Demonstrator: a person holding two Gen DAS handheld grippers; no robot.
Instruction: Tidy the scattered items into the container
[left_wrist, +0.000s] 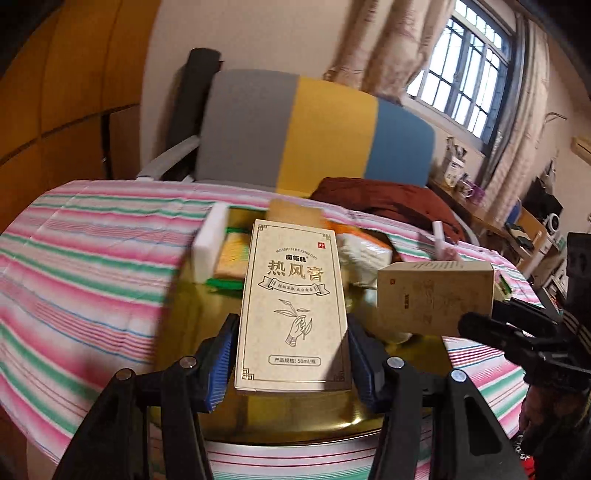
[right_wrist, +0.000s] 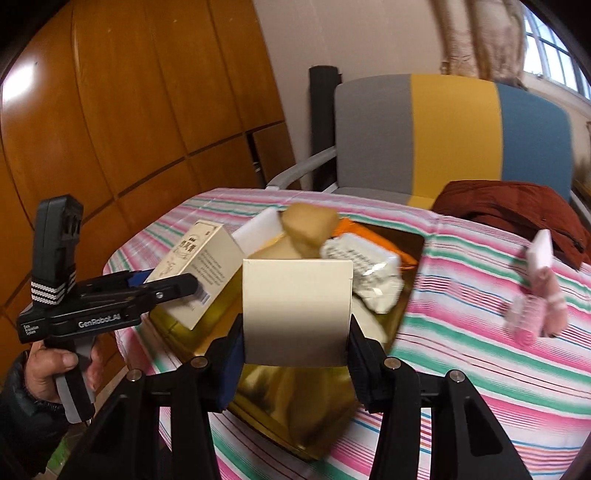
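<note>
A printed box (left_wrist: 291, 306) is clamped by the left gripper (left_wrist: 291, 354), a plain box (right_wrist: 295, 310) by the right gripper (right_wrist: 295, 354); both are held over the gold tin (right_wrist: 410, 273), w/ pink items (right_wrist: 532, 295) left on the cloth at right.

left claw (right_wrist: 173, 286): black, blue pads, "GenRobot.AI" | bare hand (right_wrist: 51, 369), dark sleeve
</note>
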